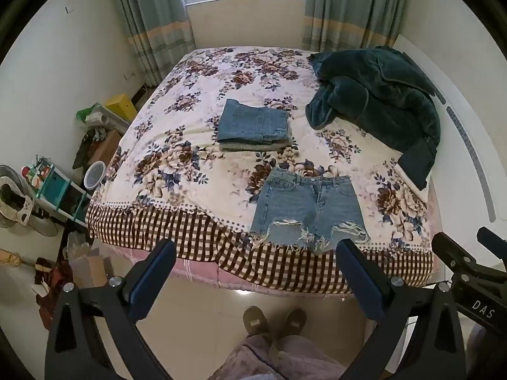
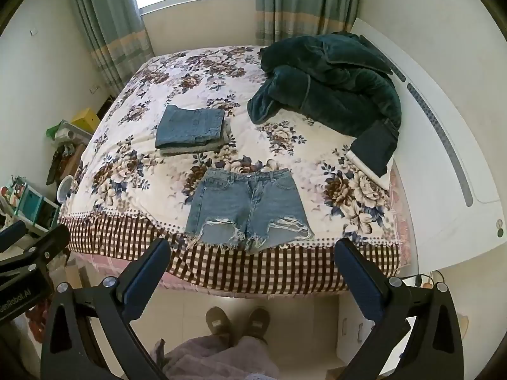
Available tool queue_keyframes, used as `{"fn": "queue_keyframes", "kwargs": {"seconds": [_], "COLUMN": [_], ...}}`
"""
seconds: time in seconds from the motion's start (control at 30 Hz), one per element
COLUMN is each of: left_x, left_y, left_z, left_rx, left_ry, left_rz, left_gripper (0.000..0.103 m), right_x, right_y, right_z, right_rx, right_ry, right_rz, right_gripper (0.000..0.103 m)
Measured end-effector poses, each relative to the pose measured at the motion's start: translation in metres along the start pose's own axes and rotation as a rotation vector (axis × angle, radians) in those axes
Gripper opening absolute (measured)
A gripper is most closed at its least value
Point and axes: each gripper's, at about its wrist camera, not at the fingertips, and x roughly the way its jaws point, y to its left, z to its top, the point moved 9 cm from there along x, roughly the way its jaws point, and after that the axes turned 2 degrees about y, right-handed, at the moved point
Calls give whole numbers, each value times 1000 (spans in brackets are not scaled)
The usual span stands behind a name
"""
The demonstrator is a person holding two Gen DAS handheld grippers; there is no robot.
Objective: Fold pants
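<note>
Light-blue ripped denim shorts (image 1: 309,207) lie flat and unfolded near the bed's front edge, waistband away from me; they also show in the right wrist view (image 2: 248,207). A stack of folded denim pants (image 1: 253,125) sits farther back on the bed, also in the right wrist view (image 2: 191,129). My left gripper (image 1: 256,272) is open and empty, held above the floor in front of the bed. My right gripper (image 2: 253,272) is open and empty too, at the same height, short of the shorts.
A floral bedspread (image 1: 177,158) with a checked border covers the bed. A dark green jacket (image 1: 377,91) lies heaped at the back right. Cluttered shelves and a bin (image 1: 93,174) stand left of the bed. The person's slippered feet (image 1: 274,318) stand on the tiled floor.
</note>
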Motion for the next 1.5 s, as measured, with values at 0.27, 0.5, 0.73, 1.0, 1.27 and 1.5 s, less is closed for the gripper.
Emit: {"fn": "queue_keyframes", "kwargs": {"seconds": [0.27,0.5,0.73,1.0,1.27,1.5], "left_x": [1,-2,-2,-1,-2,-2], "left_y": [0,4,4,3,3,3], "left_z": [-1,1,1,0,1,1], "left_rx": [-7,-12,-15,-16,-18,-18], "left_ry": [6,3,1,0,0,-1], "left_rz": [-16,-14,-16,-16,-17,-18], "left_gripper": [103,103,103,103,103,103], "right_x": [-2,-3,-3,-5,-8,-13], "right_y": [1,1,-1,3,2,3], "right_z": [1,1,3,1,3,14], "right_rx": [3,0,0,2,-3,-15], "right_ry": [-3,-5,-8,-9,-11,-14], "right_rz": [10,7,6,9,9,14], "right_gripper": [103,103,103,103,103,103]}}
